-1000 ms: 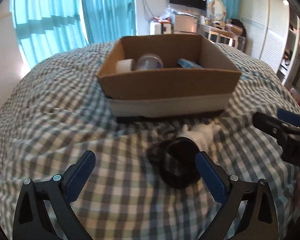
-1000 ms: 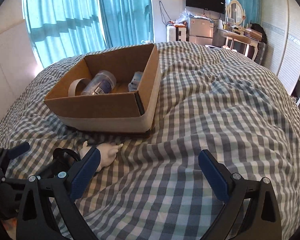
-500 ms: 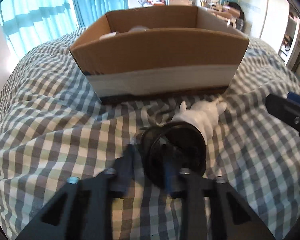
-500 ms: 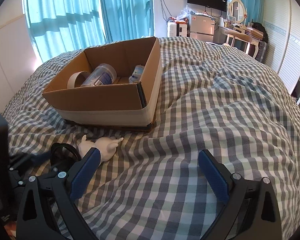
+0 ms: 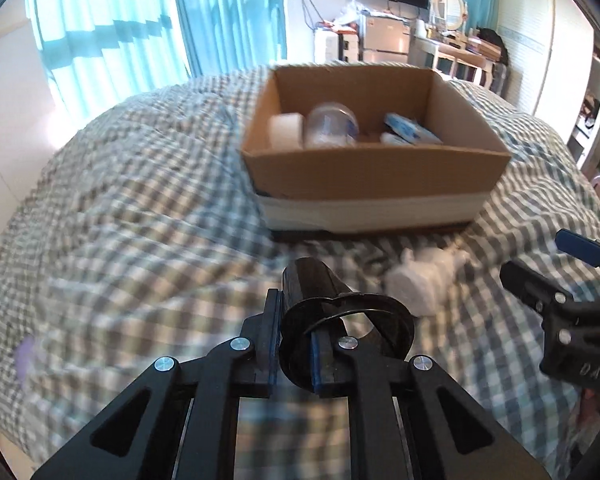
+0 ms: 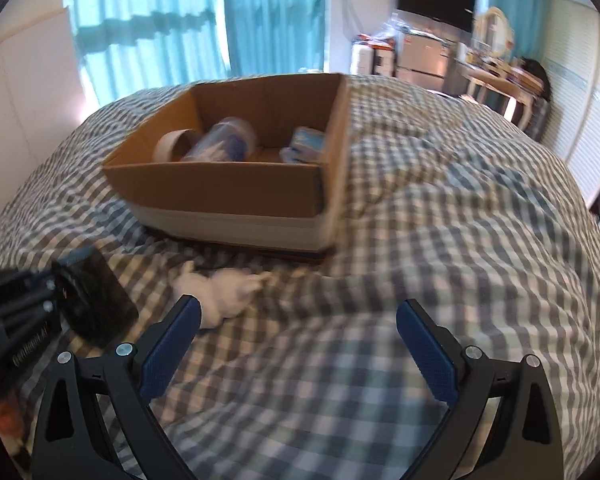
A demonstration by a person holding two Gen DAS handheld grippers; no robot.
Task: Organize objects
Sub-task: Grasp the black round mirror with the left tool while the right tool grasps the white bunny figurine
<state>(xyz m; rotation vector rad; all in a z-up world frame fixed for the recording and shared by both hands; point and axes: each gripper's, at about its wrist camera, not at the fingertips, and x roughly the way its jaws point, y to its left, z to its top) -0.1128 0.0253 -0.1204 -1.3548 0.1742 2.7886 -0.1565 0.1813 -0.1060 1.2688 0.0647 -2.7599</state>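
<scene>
Blur hides white figurine [image 5: 418, 282]; left gripper [image 5: 294, 344] clamps black cup [image 5: 320, 300], right gripper [image 6: 298, 344] agape.

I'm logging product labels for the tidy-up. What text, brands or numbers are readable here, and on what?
"DAS": on the right gripper body, partly cut off.
White lettering on the left gripper body: too blurred.
Print on the bottle and blue packs in the box: too small.
</scene>
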